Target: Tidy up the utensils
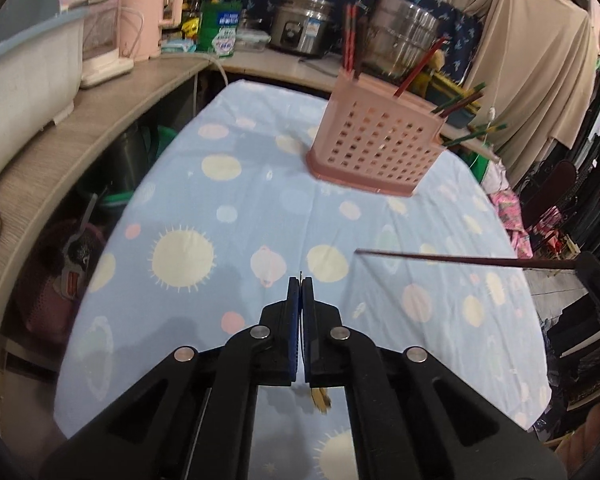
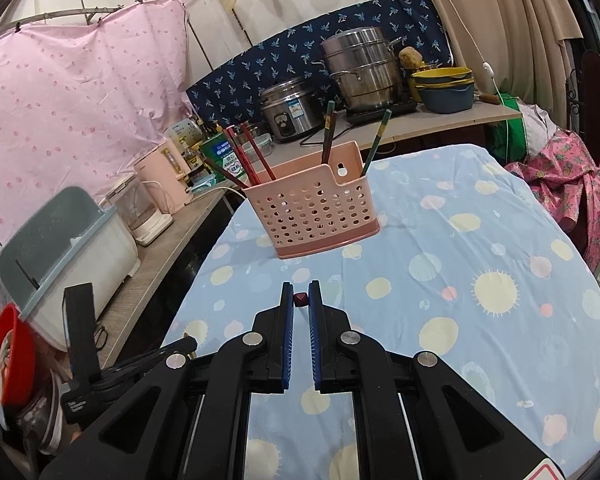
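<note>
Chopstick (image 1: pixel 440 258) risk: slip or miss at basket (image 2: pixel 316 208).
L gripper (image 1: pixel 301 280) jaws pressed together w/ thin sliver at tips; R gripper (image 2: pixel 301 300) pinching chopstick by its end only, could pivot.

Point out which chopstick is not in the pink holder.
The dark red chopstick clamped in the right gripper, sticking out level above the tablecloth. The other red and green chopsticks stand in the pink holder.

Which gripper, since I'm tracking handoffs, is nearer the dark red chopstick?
Right. The right gripper clamps the chopstick by its end; the left gripper is apart, short of its free tip.
</note>
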`<state>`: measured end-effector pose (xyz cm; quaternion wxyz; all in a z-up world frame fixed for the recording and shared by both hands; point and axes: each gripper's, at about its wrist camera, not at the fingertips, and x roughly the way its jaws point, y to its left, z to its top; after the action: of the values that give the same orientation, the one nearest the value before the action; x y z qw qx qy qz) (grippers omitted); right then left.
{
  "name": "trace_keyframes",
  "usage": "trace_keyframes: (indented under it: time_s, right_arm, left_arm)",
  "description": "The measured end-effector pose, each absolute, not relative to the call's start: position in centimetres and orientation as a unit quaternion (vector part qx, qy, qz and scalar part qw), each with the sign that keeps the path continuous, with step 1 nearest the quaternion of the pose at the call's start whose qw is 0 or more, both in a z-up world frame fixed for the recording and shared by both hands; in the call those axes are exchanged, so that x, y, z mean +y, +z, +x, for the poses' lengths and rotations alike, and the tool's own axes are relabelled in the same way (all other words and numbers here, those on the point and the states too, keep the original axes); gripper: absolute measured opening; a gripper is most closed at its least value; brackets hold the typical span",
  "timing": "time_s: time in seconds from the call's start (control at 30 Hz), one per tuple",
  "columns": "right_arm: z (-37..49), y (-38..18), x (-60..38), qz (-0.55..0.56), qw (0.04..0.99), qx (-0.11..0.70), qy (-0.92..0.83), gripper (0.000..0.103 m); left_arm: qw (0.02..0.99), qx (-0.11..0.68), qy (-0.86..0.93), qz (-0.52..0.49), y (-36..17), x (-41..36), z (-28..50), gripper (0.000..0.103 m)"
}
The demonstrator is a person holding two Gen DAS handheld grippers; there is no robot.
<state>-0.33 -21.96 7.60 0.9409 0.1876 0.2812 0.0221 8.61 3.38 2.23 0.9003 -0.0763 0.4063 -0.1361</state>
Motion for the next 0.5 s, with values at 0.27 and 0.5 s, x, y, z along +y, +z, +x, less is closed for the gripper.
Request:
trace_keyframes:
  time_s: [0.27,0.5]
  right_arm:
    - [-0.2,9.8,-22.2,0.182,0.950,0.252,0.026,0.007]
    - [1.9,13.1,-22.8,0.168,0.961,0.220,0.026,0.007]
  left_arm:
    - [0.923,0.341,-0.163,-0.072,8.6,2.1,7.6,0.001]
    - [0.948,0.264,-0.170,-0.053,14.4,0.3,9.3,0.001]
